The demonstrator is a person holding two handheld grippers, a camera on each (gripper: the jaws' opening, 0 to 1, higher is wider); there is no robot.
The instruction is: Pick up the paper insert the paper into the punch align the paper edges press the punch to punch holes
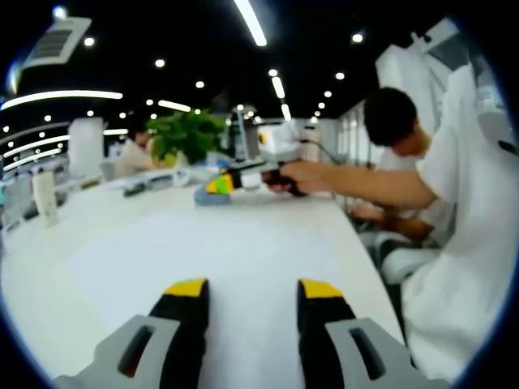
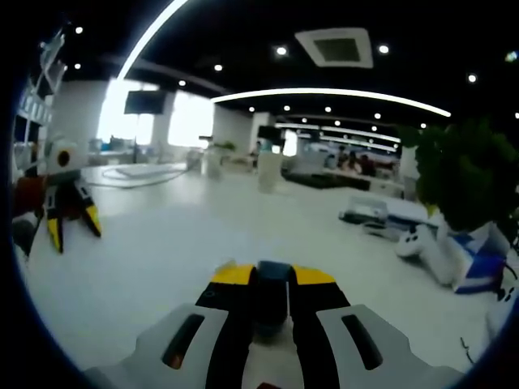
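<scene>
Left gripper [image 1: 251, 296] hovers over the bare white table [image 1: 162, 251], jaws wide and empty. Right gripper [image 2: 261, 279] jaws are nearly closed on a small dark blue thing [image 2: 273, 275], unidentifiable. No paper or punch identifiable; the task looks unstarted.

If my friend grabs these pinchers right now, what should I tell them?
Left gripper: open, holding nothing, above the white table.
Right gripper: jaws closed on a small dark thing; too blurry to say what it is.
Paper and punch: I can't pick them out for sure.
Done: no punched paper to be seen.
Left: probably the whole job, so find the paper first.
</scene>
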